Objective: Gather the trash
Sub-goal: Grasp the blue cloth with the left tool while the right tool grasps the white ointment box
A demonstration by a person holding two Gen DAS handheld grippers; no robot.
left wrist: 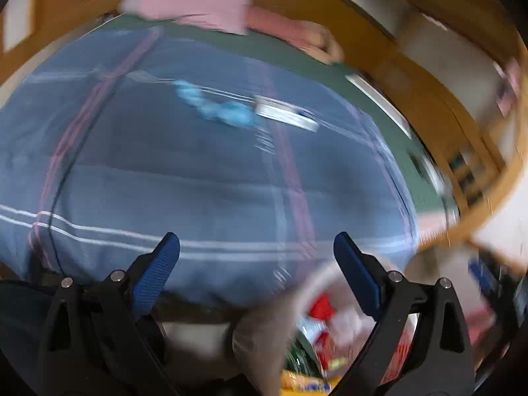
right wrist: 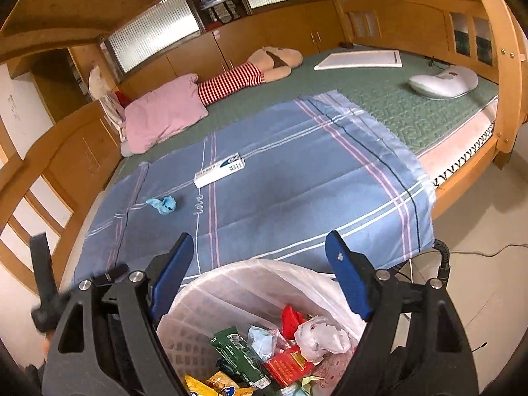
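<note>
The right tongs [right wrist: 259, 277] stand wide with nothing between their two ribbed blue pads, hanging over a white latticed plastic trash basket [right wrist: 184, 346] at the bottom centre of the frame. A thin translucent liner [right wrist: 264, 280] drapes over its rim. Inside lies a jumble of trash: a flat green wrapper [right wrist: 236, 351], a red carton [right wrist: 288, 364], a crumpled white plastic bag [right wrist: 321, 333], a scrap of red [right wrist: 290, 318] and yellow packets [right wrist: 211, 384].

Beyond the basket, a smooth blue sheet [right wrist: 297, 181] with pink and white stripes covers part of a quilted green mattress [right wrist: 412, 112] in a curved wooden bed frame [right wrist: 508, 76]. Two pieces of trash lie on the sheet: one crumpled light-blue wad [right wrist: 163, 204] at left of centre, and one long white rectangular box [right wrist: 219, 171] just above it. At upper left sit one soft pink pillow [right wrist: 165, 115] and one doll in a red-and-white striped top [right wrist: 237, 81]. At upper right are one flat white board [right wrist: 359, 59] and one rounded white object [right wrist: 444, 82].

The left wrist view is heavily blurred. The left tongs [left wrist: 255, 247] also gape wide and empty above the sheet [left wrist: 198, 181], with the blue wad [left wrist: 217, 107] and the white box [left wrist: 287, 115] side by side in the upper middle.
</note>
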